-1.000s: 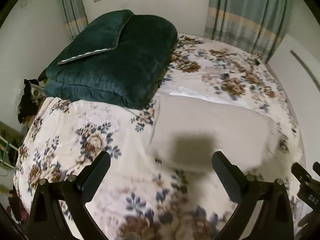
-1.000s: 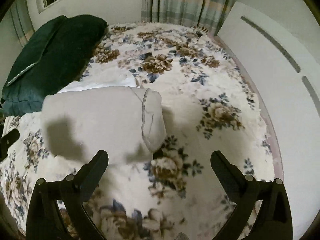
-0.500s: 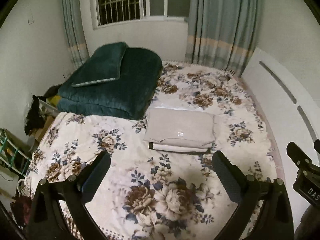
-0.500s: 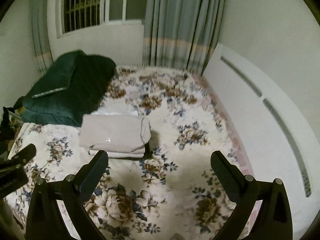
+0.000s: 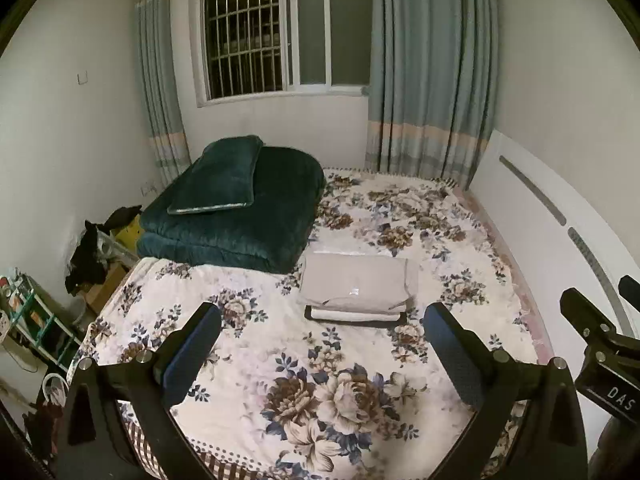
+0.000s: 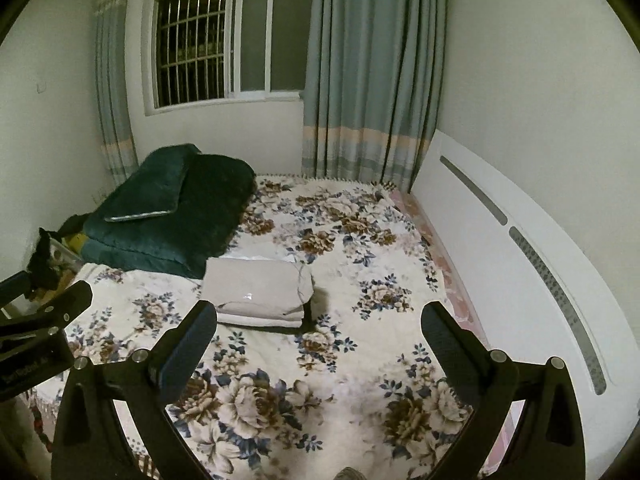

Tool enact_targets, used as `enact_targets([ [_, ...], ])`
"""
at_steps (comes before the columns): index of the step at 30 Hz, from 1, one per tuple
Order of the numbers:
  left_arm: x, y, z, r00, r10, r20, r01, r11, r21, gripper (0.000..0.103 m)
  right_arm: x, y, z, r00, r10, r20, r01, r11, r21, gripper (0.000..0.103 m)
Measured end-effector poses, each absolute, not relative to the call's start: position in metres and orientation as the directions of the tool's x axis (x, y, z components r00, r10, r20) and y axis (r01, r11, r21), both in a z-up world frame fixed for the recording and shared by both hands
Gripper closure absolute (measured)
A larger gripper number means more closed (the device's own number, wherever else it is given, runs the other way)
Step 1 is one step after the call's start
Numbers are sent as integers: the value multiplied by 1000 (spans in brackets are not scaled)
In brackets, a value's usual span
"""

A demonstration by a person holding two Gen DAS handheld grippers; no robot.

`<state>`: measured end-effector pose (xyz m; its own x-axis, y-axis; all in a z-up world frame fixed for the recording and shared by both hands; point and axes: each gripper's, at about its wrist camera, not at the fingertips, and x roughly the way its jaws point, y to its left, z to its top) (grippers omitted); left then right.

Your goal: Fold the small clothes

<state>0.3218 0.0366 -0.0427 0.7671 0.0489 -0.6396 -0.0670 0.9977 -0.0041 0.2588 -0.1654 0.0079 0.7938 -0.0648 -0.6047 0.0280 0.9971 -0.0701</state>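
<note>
Hovering above a floral bedspread [image 5: 248, 364], the left gripper [image 5: 318, 344] and right gripper [image 6: 319, 340] both hold their fingers wide apart and empty, well clear of a folded beige garment [image 5: 356, 284] topping a small stack beside a dark green quilt [image 5: 236, 216]

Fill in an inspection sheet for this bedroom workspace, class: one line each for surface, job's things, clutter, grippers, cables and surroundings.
Surface: floral bedspread covers the bed, lying flat.
Job's things: folded beige garment tops a small stack, a white layer and a dark edge showing beneath.
Clutter: folded green quilt lies at the far left of the bed; dark items and a rack sit by the left wall.
Grippers: left gripper and right gripper are clear of the stack, jaws wide apart, nothing held.
Cables: nothing seen.
Surroundings: barred window, blue-grey curtains, white headboard on the right.
</note>
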Motion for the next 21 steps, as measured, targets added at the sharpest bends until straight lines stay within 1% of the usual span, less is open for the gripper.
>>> enact_targets([
  [7, 310, 39, -33, 778, 47, -626, -68, 998, -10, 0, 237, -165, 28, 816, -47, -576, 20, 998, -53, 0],
  [21, 302, 39, -27, 777, 40, -628, -67, 998, -19, 0, 229, -165, 38, 815, -49, -578, 21, 998, -54, 0],
])
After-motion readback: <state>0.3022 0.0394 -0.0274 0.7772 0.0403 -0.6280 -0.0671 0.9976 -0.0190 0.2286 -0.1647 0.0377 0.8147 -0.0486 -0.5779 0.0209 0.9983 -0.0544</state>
